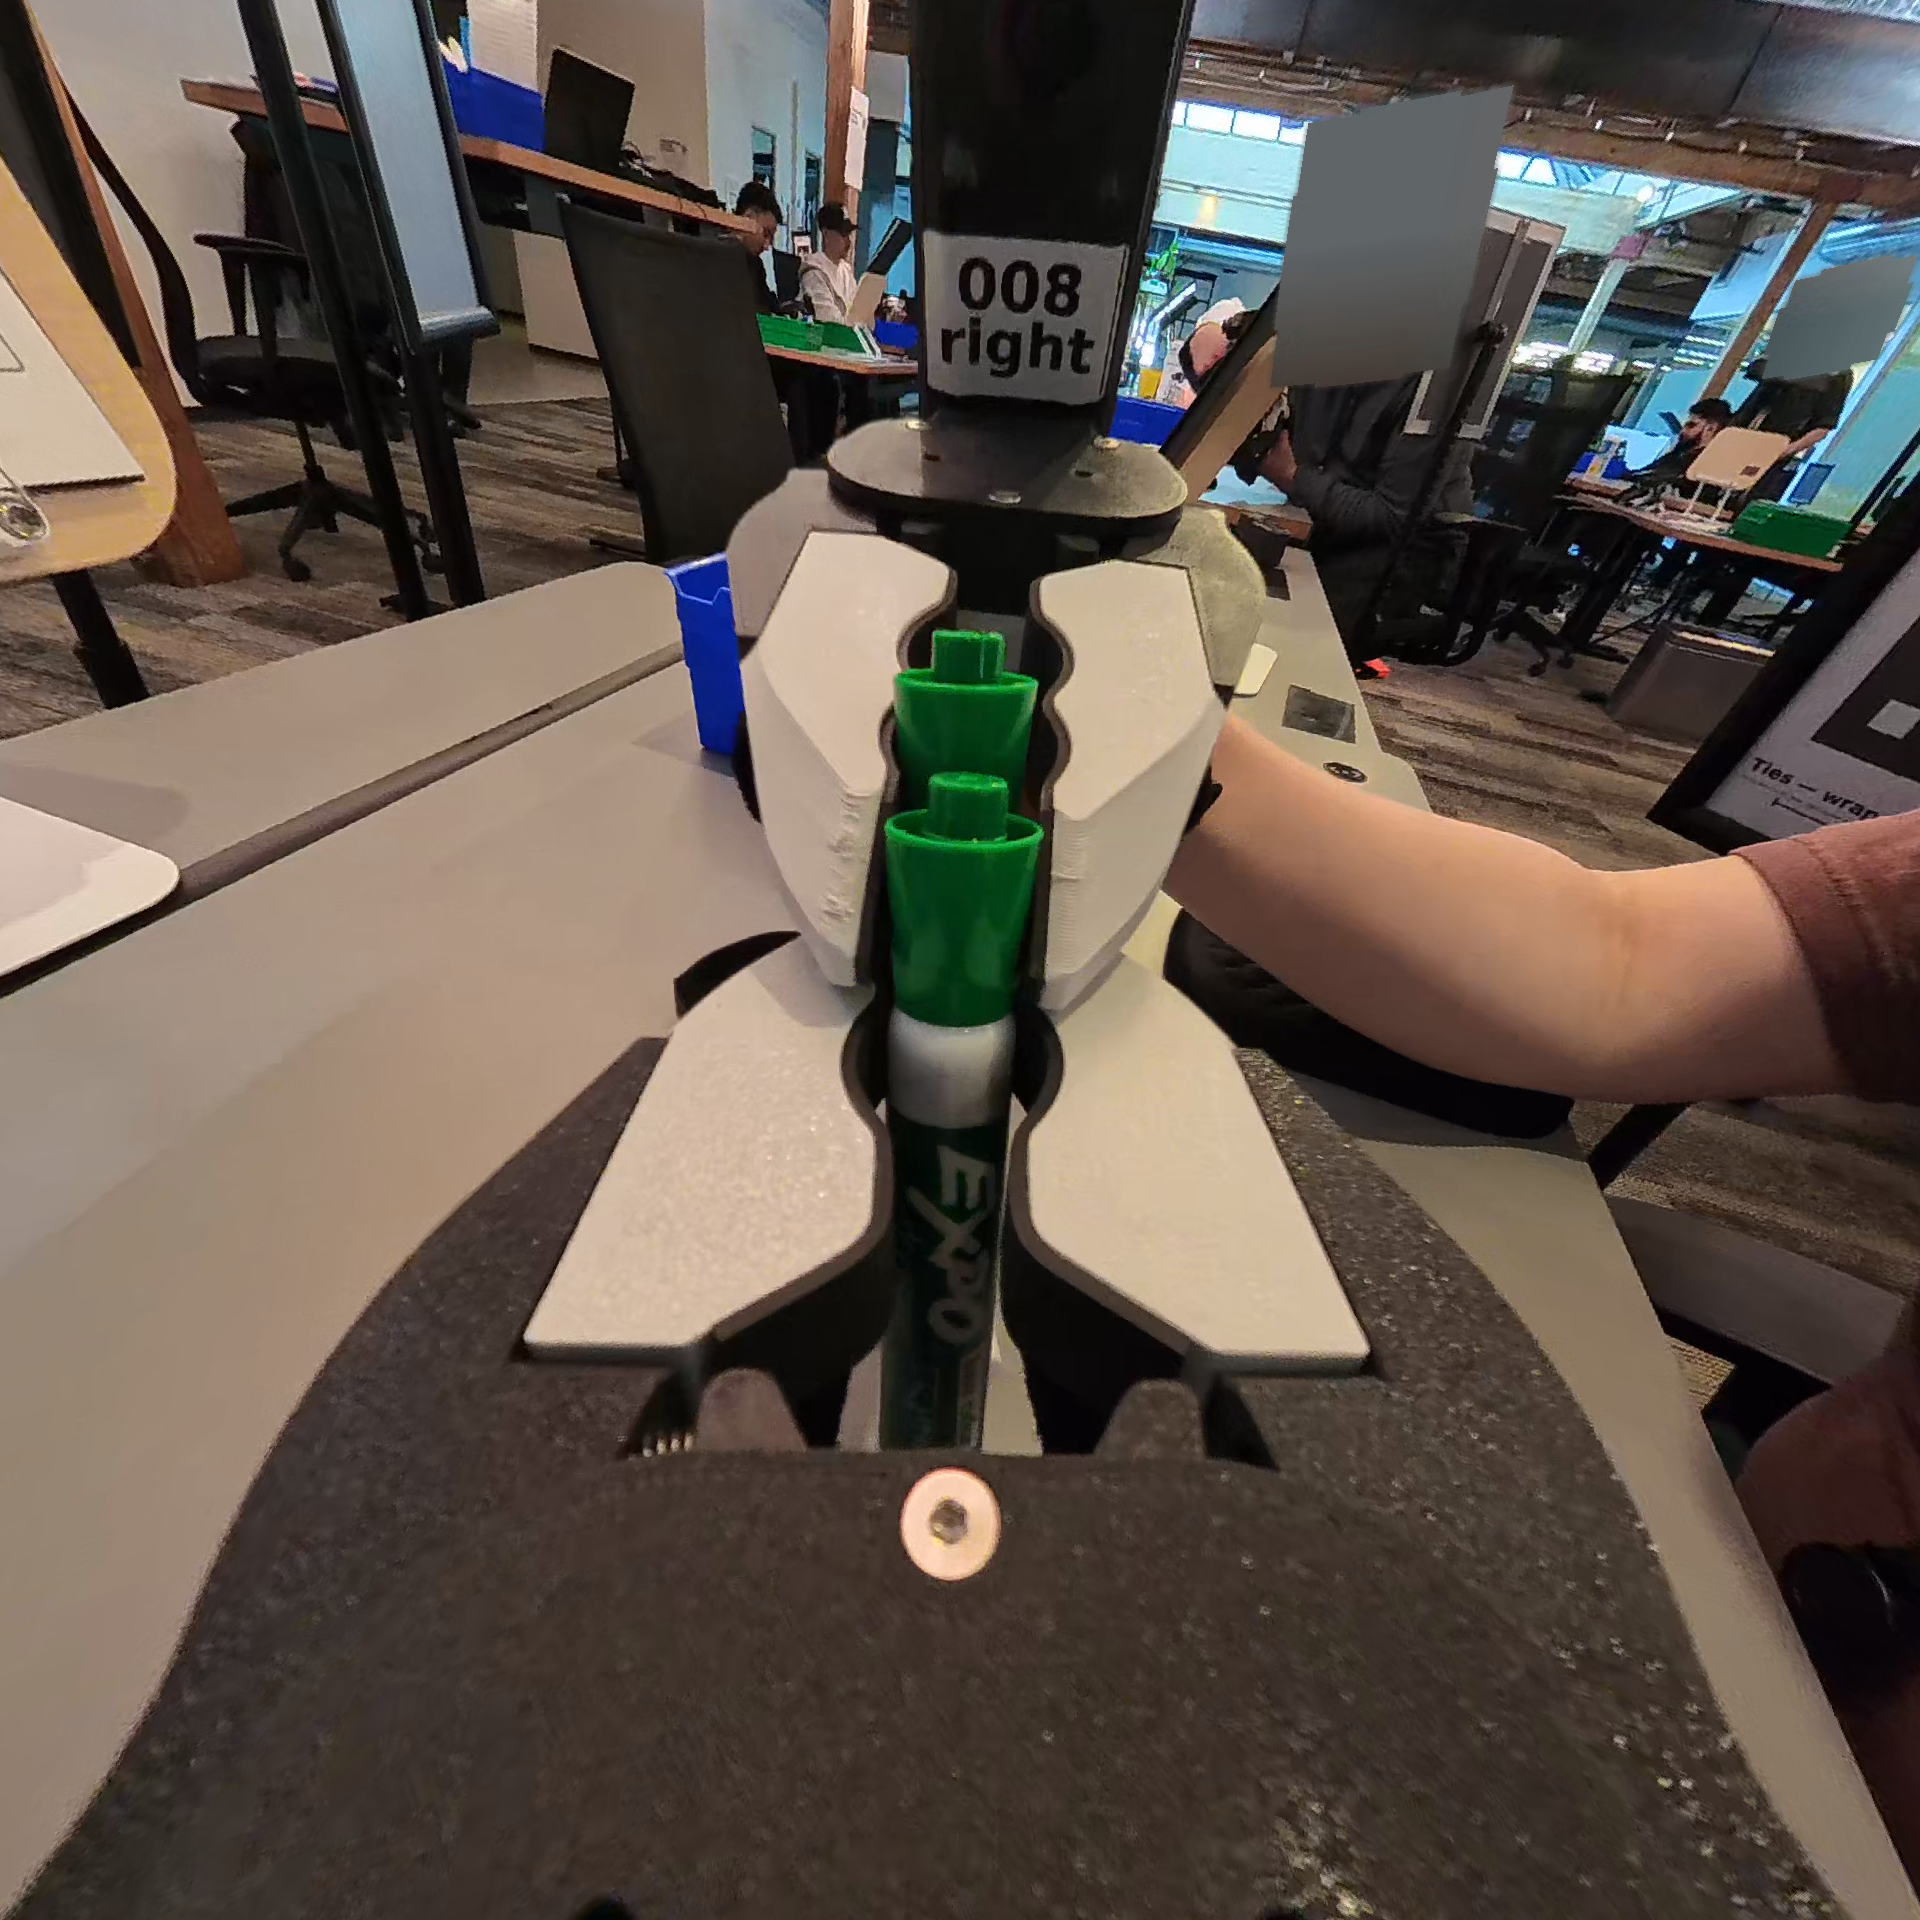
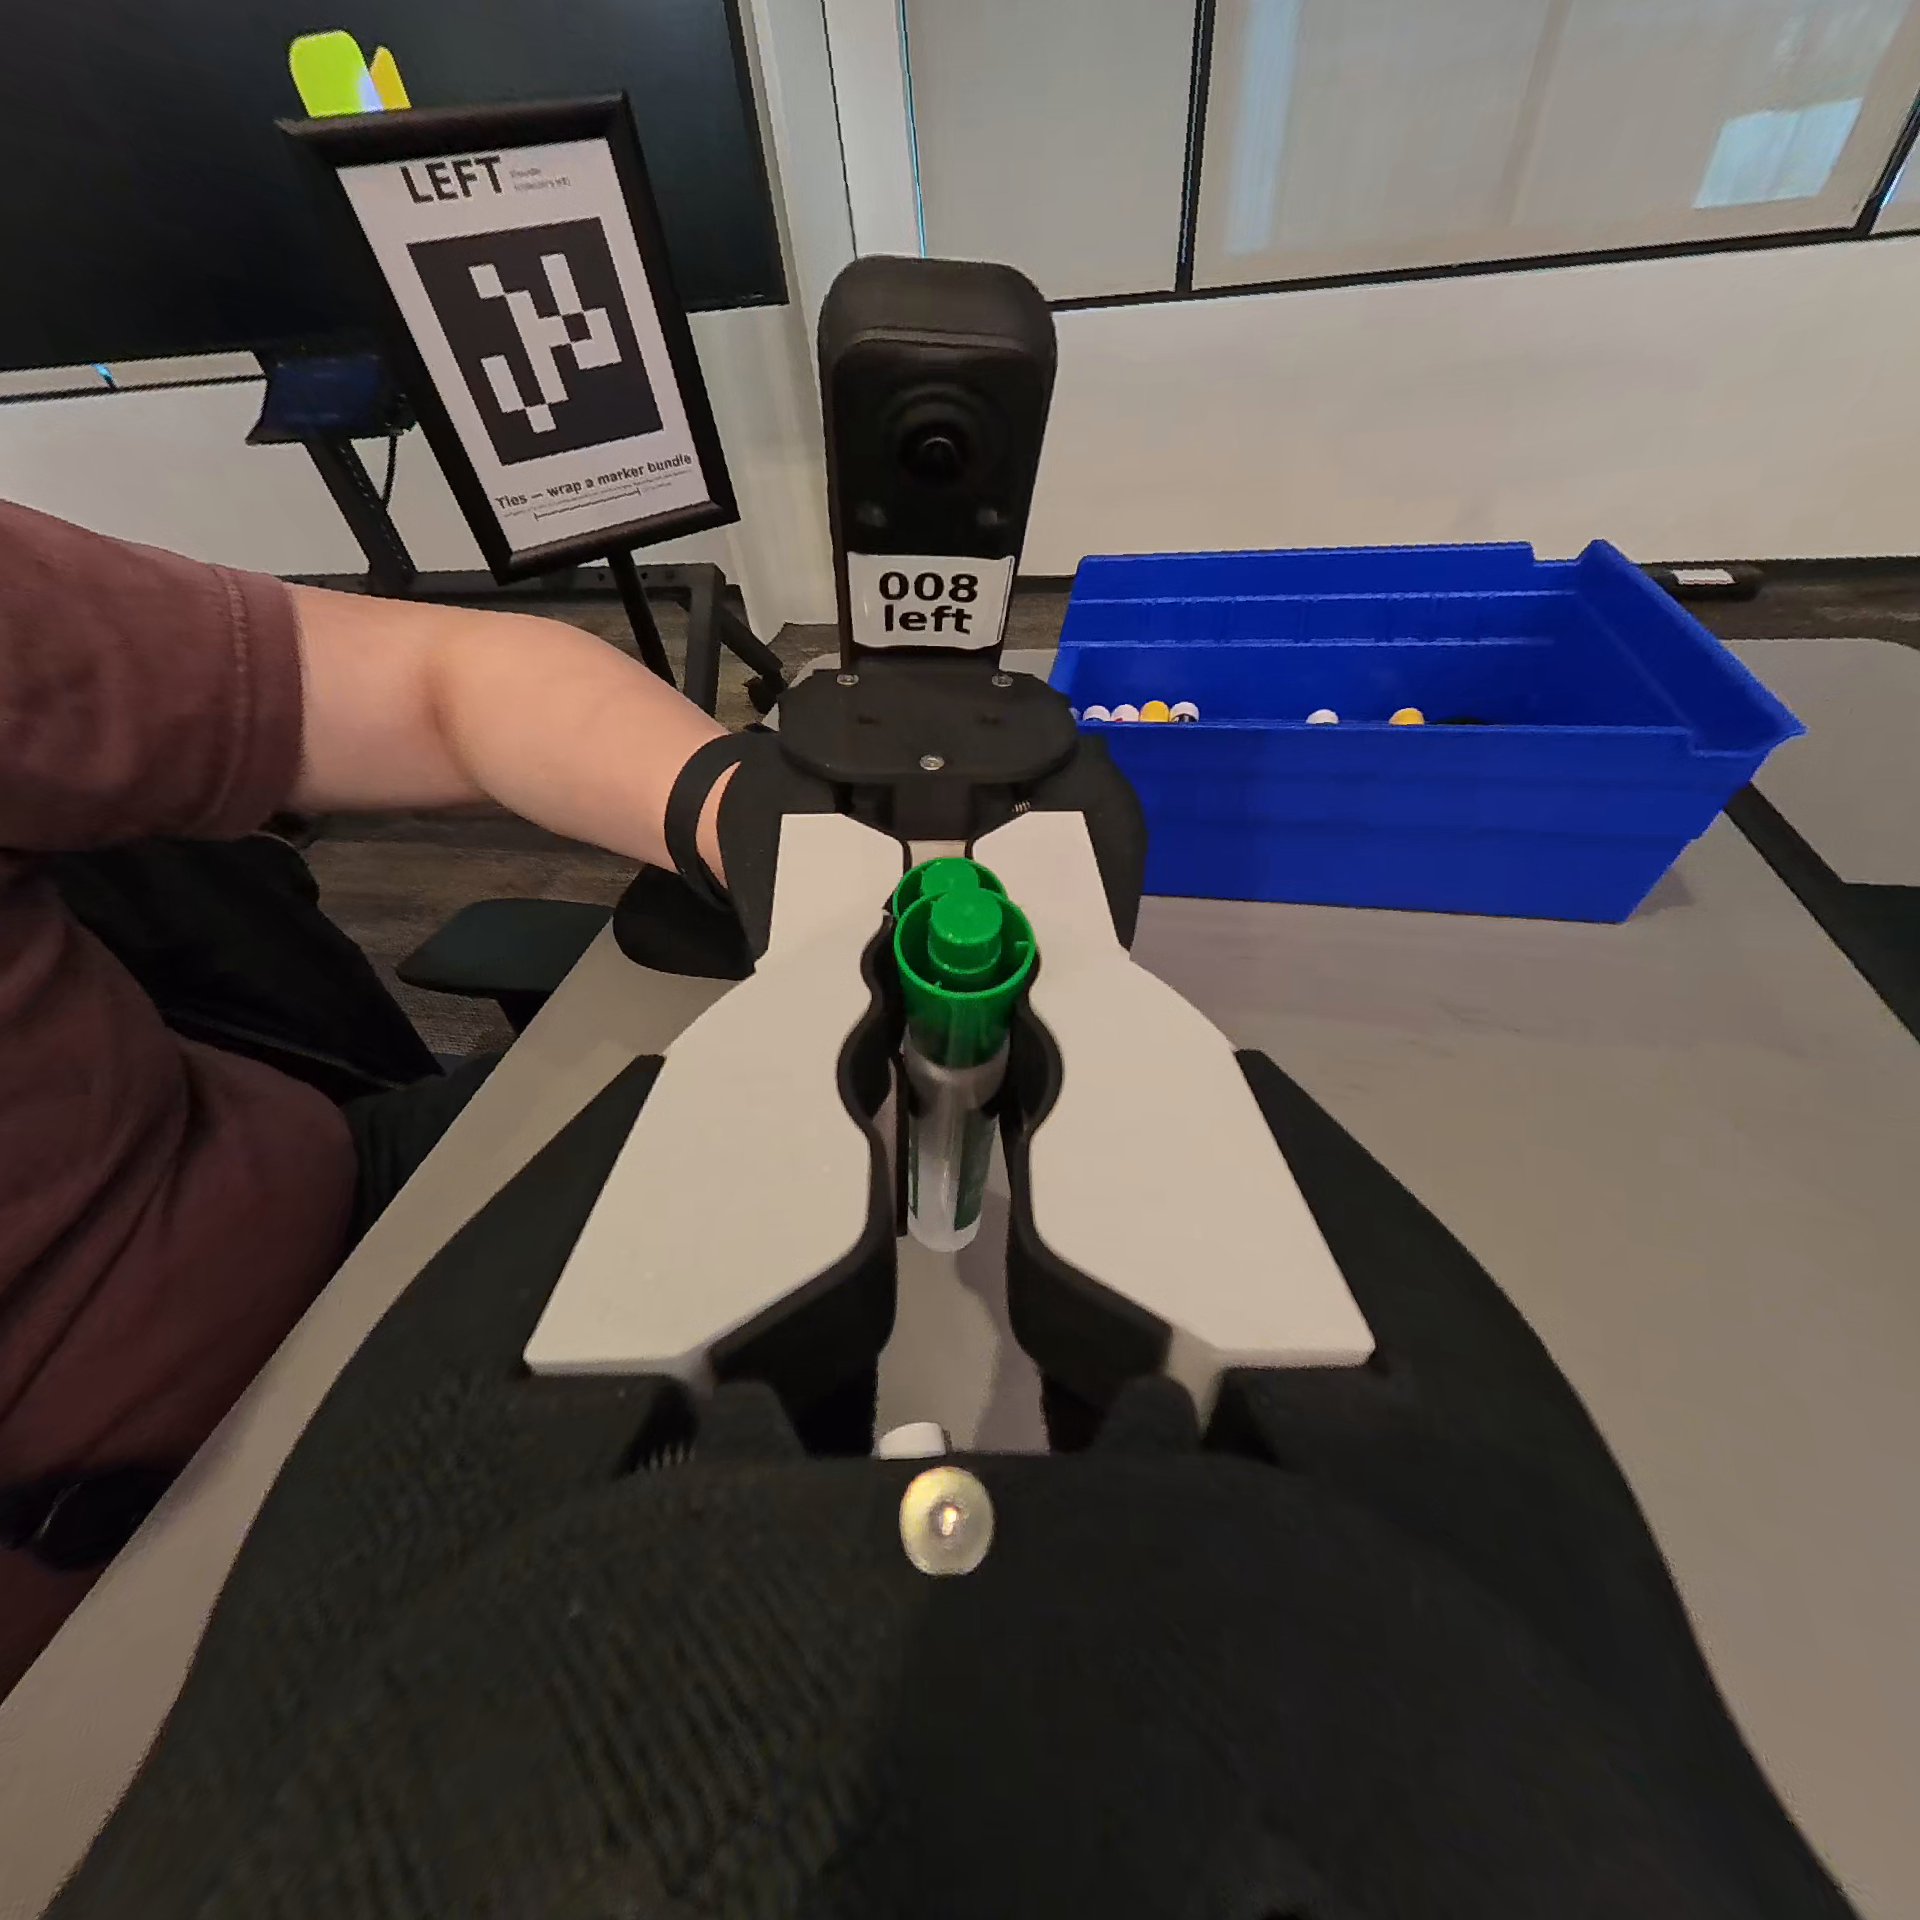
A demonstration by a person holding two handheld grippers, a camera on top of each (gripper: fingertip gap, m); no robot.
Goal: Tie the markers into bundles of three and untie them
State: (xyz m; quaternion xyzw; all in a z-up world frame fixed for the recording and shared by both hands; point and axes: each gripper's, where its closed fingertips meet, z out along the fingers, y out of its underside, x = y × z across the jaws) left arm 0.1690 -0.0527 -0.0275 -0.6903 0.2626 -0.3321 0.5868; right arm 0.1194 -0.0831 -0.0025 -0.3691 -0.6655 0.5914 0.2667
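Green markers (image 1: 961,914) sit squeezed between both grippers, left (image 1: 951,1049) & right (image 2: 951,1039), just in front of the blue bin (image 2: 1403,821). Ease either grip and they'll prob. slip out.

A grey counter (image 2: 1455,1091) carries a blue bin (image 2: 1403,821) beyond and right of the right tongs (image 2: 951,1049).

Printed label (image 1: 1018,317) on the right tool (image 1: 961,935); matching tag (image 2: 928,601) on the left tool (image 2: 961,977); lettered green marker (image 1: 945,1247); worded framed sign (image 2: 540,332).
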